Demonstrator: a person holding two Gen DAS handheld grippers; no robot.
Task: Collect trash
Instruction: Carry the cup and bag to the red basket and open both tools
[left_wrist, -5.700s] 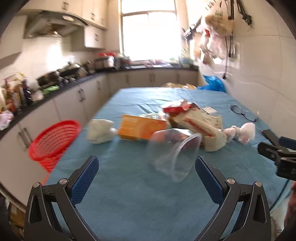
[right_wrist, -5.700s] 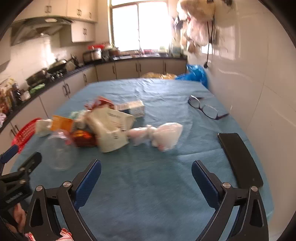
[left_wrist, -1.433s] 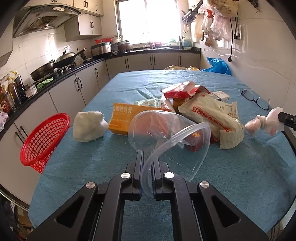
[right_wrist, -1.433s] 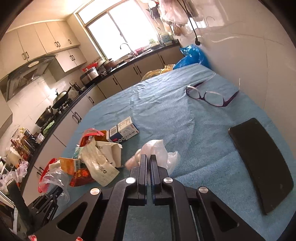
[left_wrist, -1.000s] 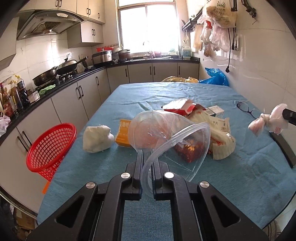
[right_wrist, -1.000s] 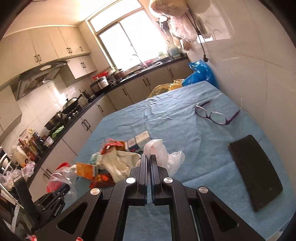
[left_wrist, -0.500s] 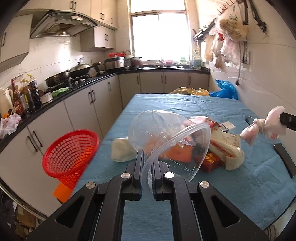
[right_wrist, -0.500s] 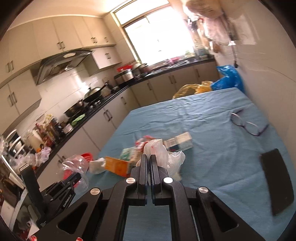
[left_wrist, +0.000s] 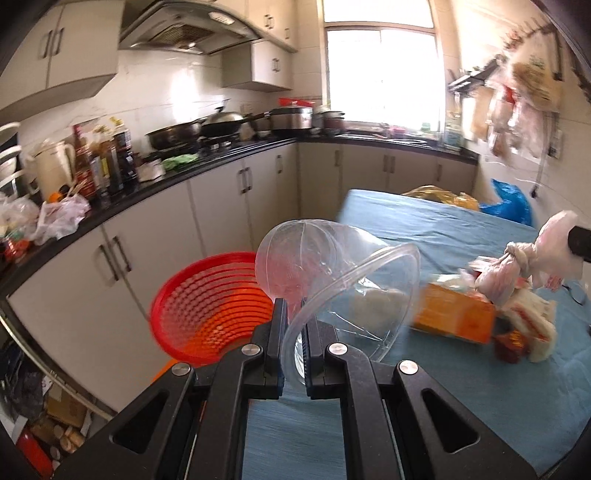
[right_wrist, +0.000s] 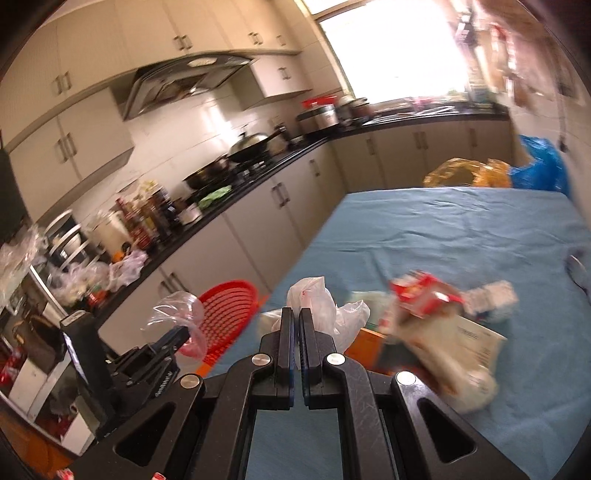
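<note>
My left gripper (left_wrist: 293, 317) is shut on the rim of a clear plastic cup (left_wrist: 332, 280), held tilted in the air at the left edge of the blue table (left_wrist: 424, 229). The red mesh basket (left_wrist: 207, 306) stands just below and left of the cup, beside the table. My right gripper (right_wrist: 296, 315) is shut on a knotted white plastic bag (right_wrist: 325, 306), which also hangs at the right of the left wrist view as the bag (left_wrist: 532, 258). In the right wrist view the cup (right_wrist: 177, 310) and the basket (right_wrist: 225, 310) lie to the left.
An orange box (left_wrist: 454, 321), a white wad (left_wrist: 373, 302), a red-and-white packet (right_wrist: 424, 291) and a paper bag (right_wrist: 454, 350) lie in a heap on the table. Cabinets and a cluttered black counter (left_wrist: 110, 210) run along the left. Glasses (right_wrist: 576, 266) lie at the right.
Both grippers have swung left with their loads, off the heap of trash. The red basket now sits much closer, just beneath the cup.
</note>
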